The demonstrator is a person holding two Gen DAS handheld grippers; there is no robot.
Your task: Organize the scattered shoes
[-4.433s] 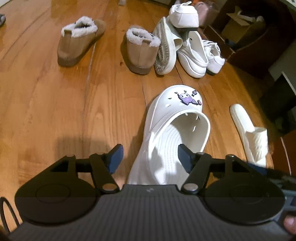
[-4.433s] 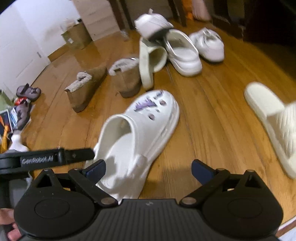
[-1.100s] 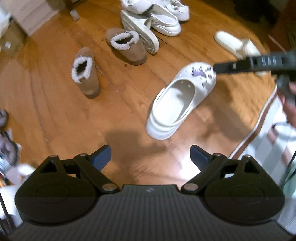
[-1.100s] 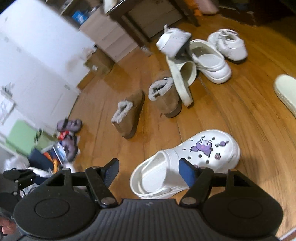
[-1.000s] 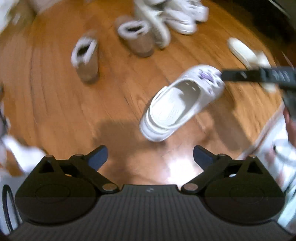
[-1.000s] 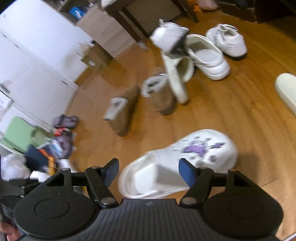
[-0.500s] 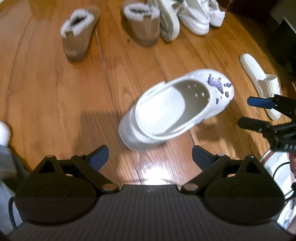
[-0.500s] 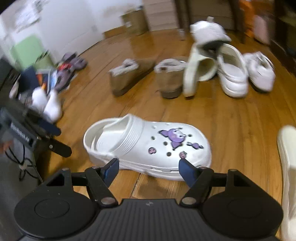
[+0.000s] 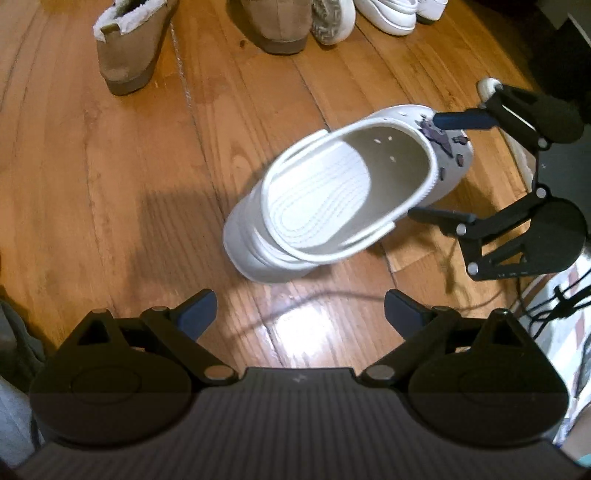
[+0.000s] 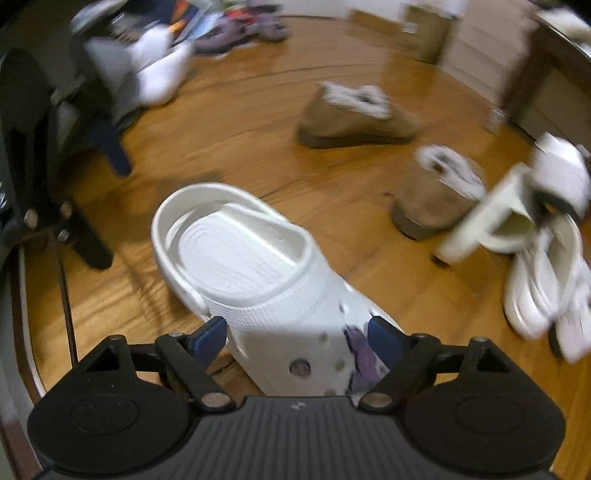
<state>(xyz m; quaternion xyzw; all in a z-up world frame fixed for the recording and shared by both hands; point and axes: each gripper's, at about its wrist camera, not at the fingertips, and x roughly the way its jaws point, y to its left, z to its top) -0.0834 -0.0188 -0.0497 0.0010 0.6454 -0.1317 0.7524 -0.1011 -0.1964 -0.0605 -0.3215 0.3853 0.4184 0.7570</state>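
- Left wrist view: the left gripper hangs above the glossy wooden plank floor with its blue-tipped fingers spread wide and nothing between them.
- Ahead of it the white foam clog with a purple charm on its toe sits on the floor, heel toward this camera and toe pointing away to the right.
- The right gripper reaches in from the right edge; one dark finger lies over the toe by the charm and the other sits beside the clog's near side, so the toe end is between them.
- Along the top edge stand two tan suede boots with fleece collars, and to their right are white shoes, cut off by the frame.
- Right wrist view: the picture is smeared by motion. The right gripper's fingers are released, parted on either side of the clog's toe; whether the pads touch it I cannot tell.
- The clog's heel strap and open footbed point away from this camera.
- The left gripper shows as a dark blurred shape at the left edge.
- Beyond the clog lie the two tan boots, well apart from it, and a heap of white slides and sneakers at the right.
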